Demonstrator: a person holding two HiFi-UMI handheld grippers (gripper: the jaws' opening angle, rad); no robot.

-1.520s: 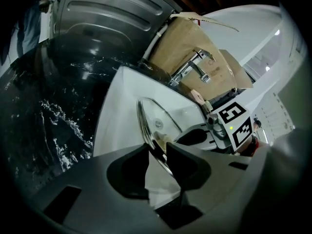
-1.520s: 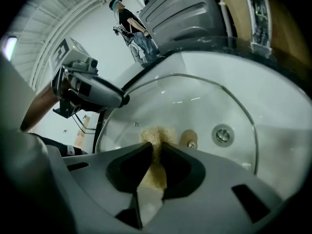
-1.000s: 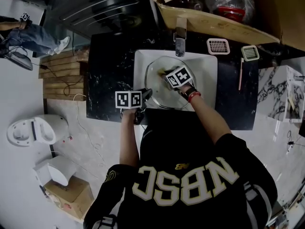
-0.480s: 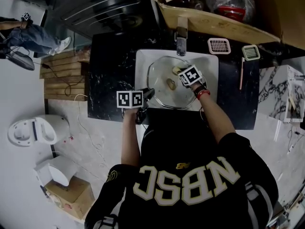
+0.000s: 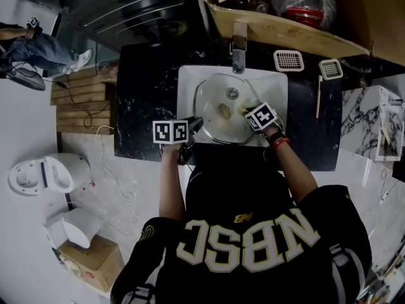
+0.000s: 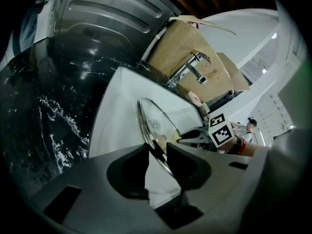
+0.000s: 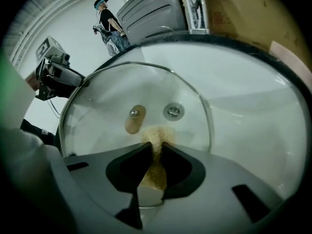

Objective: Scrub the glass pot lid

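The black marbled counter (image 5: 142, 113) carries a white sink (image 5: 188, 84) below the tap (image 5: 238, 50). All the work is kept inside the basin, most likely so that water and suds drain away instead of spreading over the stone.

The glass pot lid (image 5: 212, 122) sits in that sink, tipped up on its edge rather than lying flat. From the left gripper view it is almost edge-on (image 6: 158, 118). This tilt appears meant to present one broad face to the scrubbing side.

The left tool (image 5: 197, 124) is clamped on the lid's metal rim at the near left edge, the rim running straight between its jaws (image 6: 157, 152). Holding by the rim leaves the whole glass face free and braces the lid against the push of scrubbing.

The right tool (image 5: 245, 111) is closed on a small tan scrub pad (image 7: 155, 134), gripped so that its end sticks out past the jaws and meets the glass first. The pad presses on the lid near its lower middle, just beside the tan knob (image 7: 134, 119), whose screw shows, so this is probably the underside being cleaned.
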